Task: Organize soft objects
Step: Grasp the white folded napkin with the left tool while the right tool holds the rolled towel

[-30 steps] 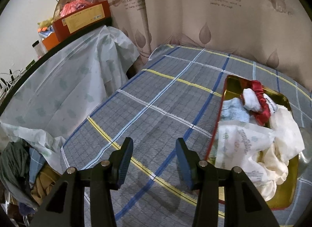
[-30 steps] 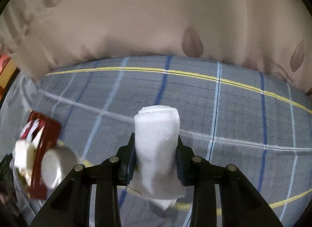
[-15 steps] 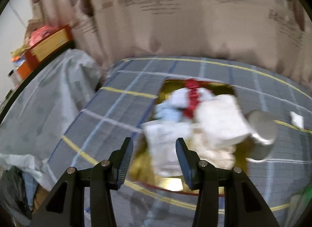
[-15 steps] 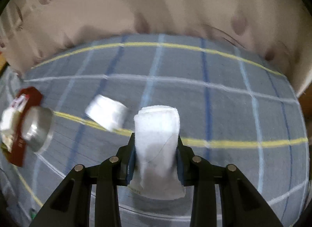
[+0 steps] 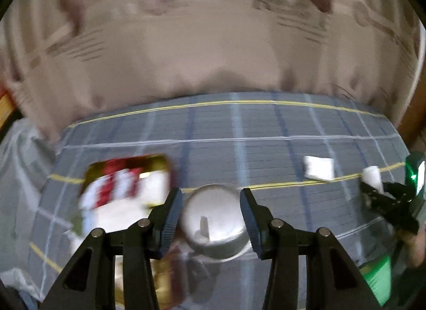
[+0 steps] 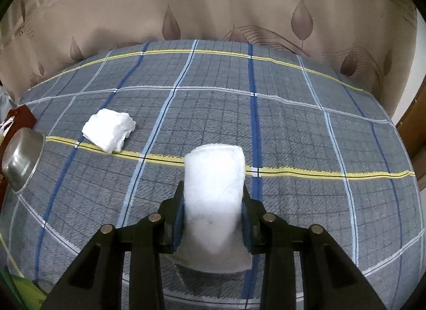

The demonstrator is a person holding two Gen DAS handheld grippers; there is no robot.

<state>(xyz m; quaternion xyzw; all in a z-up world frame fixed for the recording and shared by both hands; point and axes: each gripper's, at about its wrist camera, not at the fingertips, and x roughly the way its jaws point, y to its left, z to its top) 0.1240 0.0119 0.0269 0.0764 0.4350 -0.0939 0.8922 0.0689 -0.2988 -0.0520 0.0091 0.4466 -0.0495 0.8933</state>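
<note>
My right gripper (image 6: 213,203) is shut on a folded white cloth (image 6: 214,192) and holds it above the plaid blanket (image 6: 293,123). A second folded white cloth (image 6: 107,130) lies on the blanket to the left; it also shows in the left wrist view (image 5: 319,167). My left gripper (image 5: 211,208) is open and empty above a metal bowl (image 5: 213,224). A gold tray (image 5: 125,176) with red and white cloths lies left of the bowl. The right gripper (image 5: 378,190) with its cloth shows at the right edge of the left wrist view.
A beige leaf-print curtain (image 6: 213,3) hangs behind the blanket. The metal bowl (image 6: 21,160) and the tray's red edge (image 6: 22,115) sit at the far left of the right wrist view. A green item (image 5: 378,280) sits at the lower right.
The left gripper has swung right, from the tray to over the metal bowl. The right gripper has moved right with its cloth; the second cloth now lies further left in its view.
</note>
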